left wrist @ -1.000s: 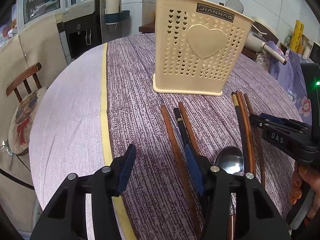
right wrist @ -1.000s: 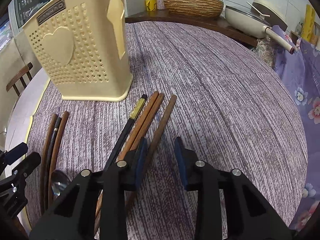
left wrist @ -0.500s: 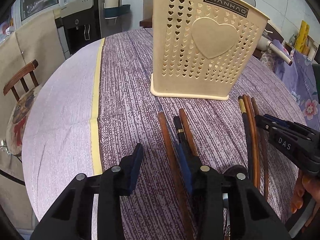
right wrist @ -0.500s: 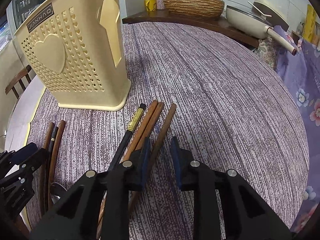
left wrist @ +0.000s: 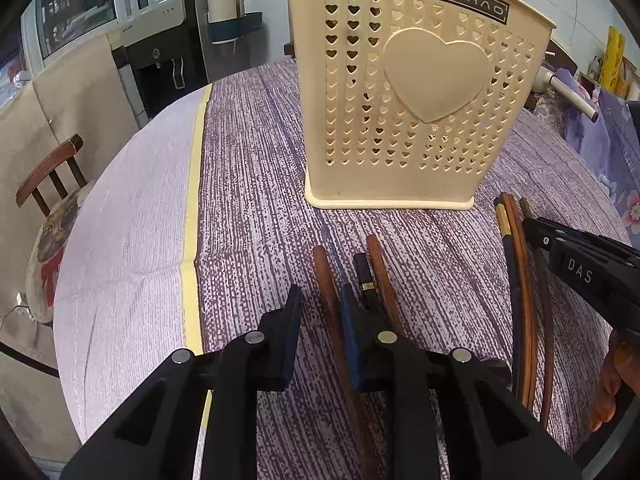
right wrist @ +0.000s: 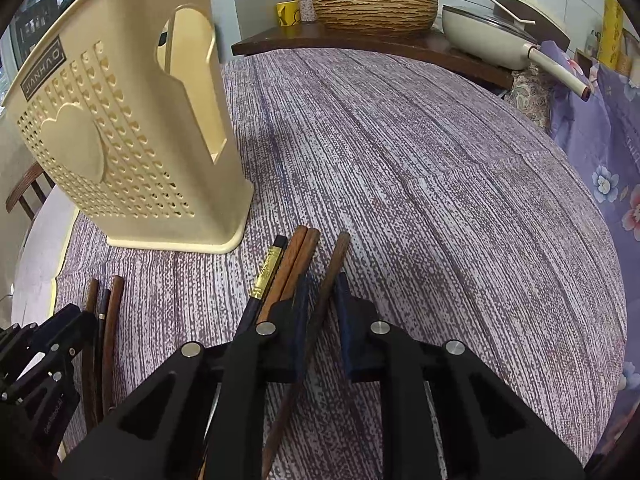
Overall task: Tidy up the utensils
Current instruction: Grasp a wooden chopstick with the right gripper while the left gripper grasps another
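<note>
A cream perforated utensil holder (left wrist: 416,100) with a heart stands on the purple tablecloth; it also shows in the right wrist view (right wrist: 120,140). Brown and black chopsticks lie in two groups in front of it. My left gripper (left wrist: 320,312) straddles the leftmost brown chopstick (left wrist: 332,300), jaws narrowly open around it. My right gripper (right wrist: 320,300) straddles the rightmost brown chopstick (right wrist: 332,268), jaws nearly closed on it. A black gold-banded chopstick (right wrist: 264,276) and two brown ones (right wrist: 296,256) lie just left.
A wooden chair (left wrist: 52,168) stands left of the round table. A side counter holds a woven basket (right wrist: 372,8) and a white pan (right wrist: 488,28). A water dispenser (left wrist: 160,60) stands behind the table.
Both grippers moved forward and lower toward the holder. Both sets of jaws narrowed, each around one brown chopstick. The spoon has passed out of sight under the left gripper.
</note>
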Action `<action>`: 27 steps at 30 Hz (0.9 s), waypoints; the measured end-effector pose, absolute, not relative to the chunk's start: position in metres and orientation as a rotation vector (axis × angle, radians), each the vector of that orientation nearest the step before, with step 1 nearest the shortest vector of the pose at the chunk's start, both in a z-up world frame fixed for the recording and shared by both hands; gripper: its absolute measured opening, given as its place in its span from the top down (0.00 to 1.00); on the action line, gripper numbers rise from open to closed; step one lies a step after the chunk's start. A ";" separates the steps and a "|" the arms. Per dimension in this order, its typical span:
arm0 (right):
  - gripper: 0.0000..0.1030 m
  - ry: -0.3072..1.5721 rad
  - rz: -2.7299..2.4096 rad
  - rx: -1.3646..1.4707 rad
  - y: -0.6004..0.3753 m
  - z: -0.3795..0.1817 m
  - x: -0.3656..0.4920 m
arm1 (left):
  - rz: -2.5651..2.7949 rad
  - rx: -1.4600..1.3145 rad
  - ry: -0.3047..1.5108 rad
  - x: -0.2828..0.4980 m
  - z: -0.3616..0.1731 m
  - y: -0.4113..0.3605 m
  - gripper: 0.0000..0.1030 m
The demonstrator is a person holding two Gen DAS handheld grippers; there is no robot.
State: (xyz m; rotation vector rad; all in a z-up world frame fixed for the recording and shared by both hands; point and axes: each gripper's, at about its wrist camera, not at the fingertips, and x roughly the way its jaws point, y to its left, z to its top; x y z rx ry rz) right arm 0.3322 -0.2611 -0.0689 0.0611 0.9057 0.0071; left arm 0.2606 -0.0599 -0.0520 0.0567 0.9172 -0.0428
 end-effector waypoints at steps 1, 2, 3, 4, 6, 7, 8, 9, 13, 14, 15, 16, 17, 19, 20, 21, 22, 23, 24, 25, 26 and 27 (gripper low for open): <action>0.87 0.903 0.005 0.059 -0.261 -0.069 0.332 | -0.041 0.059 0.915 0.259 -0.052 -0.060 0.80; 0.87 0.900 0.003 0.061 -0.261 -0.070 0.332 | -0.039 0.060 0.912 0.258 -0.052 -0.061 0.80; 0.88 0.897 0.001 0.069 -0.263 -0.070 0.331 | -0.036 0.061 0.909 0.258 -0.052 -0.063 0.81; 0.89 0.895 0.001 0.080 -0.264 -0.070 0.330 | -0.031 0.060 0.907 0.258 -0.052 -0.063 0.82; 0.89 0.891 -0.001 0.090 -0.265 -0.071 0.330 | -0.023 0.059 0.904 0.257 -0.051 -0.063 0.85; 0.90 0.891 -0.002 0.088 -0.264 -0.071 0.330 | -0.022 0.054 0.905 0.257 -0.051 -0.063 0.89; 0.90 0.890 -0.003 0.090 -0.264 -0.070 0.331 | -0.026 0.046 0.907 0.257 -0.051 -0.062 0.90; 0.90 0.890 -0.001 0.100 -0.265 -0.071 0.330 | -0.029 0.036 0.910 0.257 -0.051 -0.062 0.90; 0.91 0.893 0.014 0.176 -0.275 -0.070 0.333 | -0.033 0.017 0.917 0.259 -0.050 -0.060 0.91; 0.92 0.894 0.018 0.192 -0.277 -0.071 0.333 | -0.038 0.002 0.920 0.259 -0.049 -0.058 0.91; 0.92 0.895 0.028 0.222 -0.280 -0.071 0.334 | -0.042 -0.012 0.922 0.260 -0.049 -0.057 0.91; 0.92 0.896 0.044 0.253 -0.283 -0.071 0.334 | -0.045 -0.020 0.924 0.261 -0.049 -0.055 0.91; 0.92 0.897 0.057 0.276 -0.285 -0.072 0.335 | -0.047 -0.031 0.925 0.262 -0.049 -0.054 0.91; 0.92 0.897 0.067 0.289 -0.288 -0.071 0.335 | -0.052 -0.049 0.926 0.264 -0.049 -0.052 0.91; 0.92 0.892 0.072 0.295 -0.287 -0.070 0.334 | -0.057 -0.061 0.927 0.265 -0.049 -0.050 0.91; 0.92 0.885 0.079 0.311 -0.290 -0.069 0.333 | -0.066 -0.076 0.928 0.266 -0.048 -0.048 0.91; 0.92 0.878 0.085 0.322 -0.291 -0.067 0.331 | -0.070 -0.082 0.927 0.266 -0.048 -0.046 0.91; 0.92 0.868 0.098 0.335 -0.292 -0.065 0.329 | -0.070 -0.082 0.922 0.266 -0.046 -0.045 0.91; 0.92 0.856 0.116 0.357 -0.295 -0.063 0.327 | -0.074 -0.086 0.912 0.266 -0.043 -0.043 0.91; 0.92 0.848 0.129 0.372 -0.298 -0.061 0.325 | -0.082 -0.091 0.903 0.265 -0.040 -0.041 0.91; 0.92 0.836 0.142 0.381 -0.300 -0.057 0.323 | -0.088 -0.096 0.894 0.265 -0.036 -0.039 0.91; 0.92 0.820 0.157 0.385 -0.301 -0.054 0.320 | -0.094 -0.101 0.884 0.263 -0.032 -0.038 0.91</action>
